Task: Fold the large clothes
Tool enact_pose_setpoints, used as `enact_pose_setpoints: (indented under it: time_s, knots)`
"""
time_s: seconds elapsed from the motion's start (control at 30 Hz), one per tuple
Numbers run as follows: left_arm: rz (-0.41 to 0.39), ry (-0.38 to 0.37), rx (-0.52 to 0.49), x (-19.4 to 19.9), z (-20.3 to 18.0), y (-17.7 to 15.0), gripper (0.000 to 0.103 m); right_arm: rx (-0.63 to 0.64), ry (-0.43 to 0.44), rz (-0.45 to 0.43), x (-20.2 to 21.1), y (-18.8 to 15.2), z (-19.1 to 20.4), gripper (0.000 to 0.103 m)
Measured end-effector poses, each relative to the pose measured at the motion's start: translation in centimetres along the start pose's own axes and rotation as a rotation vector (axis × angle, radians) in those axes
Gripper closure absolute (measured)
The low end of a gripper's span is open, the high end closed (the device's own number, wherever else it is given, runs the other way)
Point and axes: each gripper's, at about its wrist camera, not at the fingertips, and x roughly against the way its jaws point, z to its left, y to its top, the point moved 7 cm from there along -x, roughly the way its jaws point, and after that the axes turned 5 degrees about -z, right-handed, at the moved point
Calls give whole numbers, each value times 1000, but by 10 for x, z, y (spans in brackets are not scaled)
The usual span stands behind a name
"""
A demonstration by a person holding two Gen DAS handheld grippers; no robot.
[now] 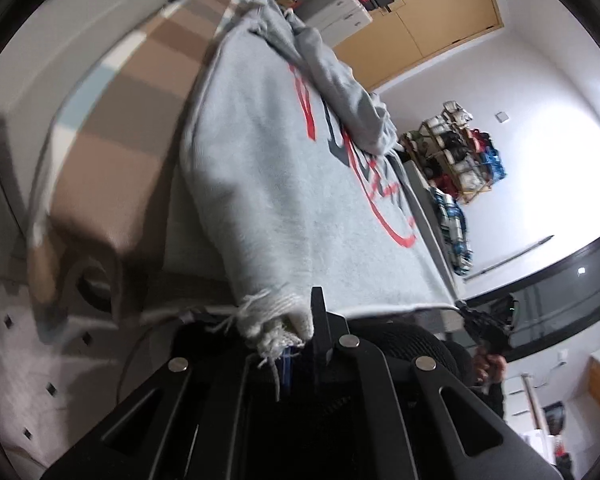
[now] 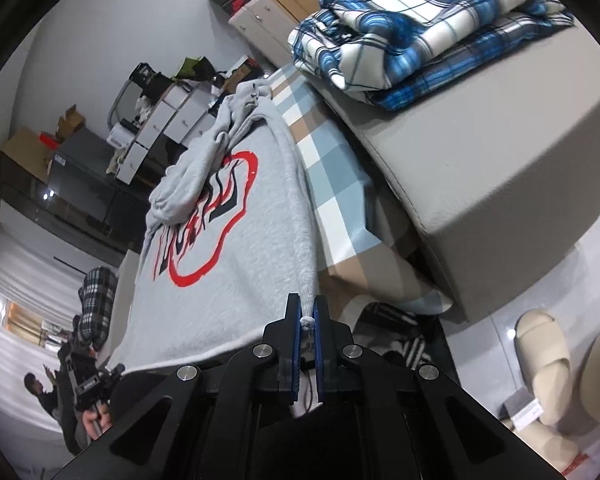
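Observation:
A large grey sweatshirt [image 1: 268,168] with a red and black print lies spread on a checked bed cover. One sleeve [image 1: 340,92] is folded across its chest. My left gripper [image 1: 300,320] is shut on a bunched, frayed corner of the hem, which hangs over the bed's near edge. In the right wrist view the same grey sweatshirt [image 2: 240,240] stretches away from me, and my right gripper [image 2: 307,316] is shut on the other hem corner, a small tuft of cloth showing between its blue pads. The hem runs taut between both grippers.
The checked bed cover [image 2: 332,184] lies under the sweatshirt. A grey padded bench [image 2: 480,168] beside the bed carries a folded blue plaid blanket [image 2: 420,28]. A beige slipper [image 2: 544,364] lies on the floor. Shelves and a cabinet [image 1: 432,20] line the walls. A person's hand [image 2: 94,416] holds the other gripper.

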Motion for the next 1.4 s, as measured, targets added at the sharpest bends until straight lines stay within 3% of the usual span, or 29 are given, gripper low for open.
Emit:
enact_pose_setpoints:
  time_s: [0.23, 0.33, 0.4, 0.47, 0.67, 0.8, 0.83, 0.87, 0.97, 1.1, 1.23, 1.4]
  knots:
    - [38, 21, 17, -16, 1, 14, 96, -22, -48, 83, -33, 14, -8, 93]
    - [61, 36, 14, -20, 5, 12, 81, -44, -61, 142, -49, 12, -16, 85]
    - [65, 31, 21, -20, 5, 12, 72, -45, -71, 168, -57, 9, -19, 70]
    - [72, 13, 33, -20, 5, 13, 67, -41, -74, 188, -64, 6, -20, 62]
    - [108, -16, 34, -23, 3, 17, 55, -61, -18, 204, -75, 7, -21, 62]
    - [122, -13, 48, -25, 3, 21, 54, -30, -28, 155, -65, 10, -16, 76]
    - [124, -14, 51, -26, 3, 21, 54, -14, -15, 130, -58, 10, -12, 76]
    - [124, -16, 50, -26, 3, 21, 54, 10, 28, 106, -50, 10, -4, 84]
    - [117, -19, 43, -26, 2, 20, 54, 51, 122, 79, -37, 11, 18, 83]
    - [114, -22, 48, -26, 3, 20, 54, 30, 133, 125, -49, 13, 23, 79]
    - [110, -31, 65, -23, 5, 19, 54, -39, 36, 185, -70, 18, 6, 78]
    - [103, -41, 58, -22, 4, 18, 54, -61, 115, 182, -73, 20, 3, 64]
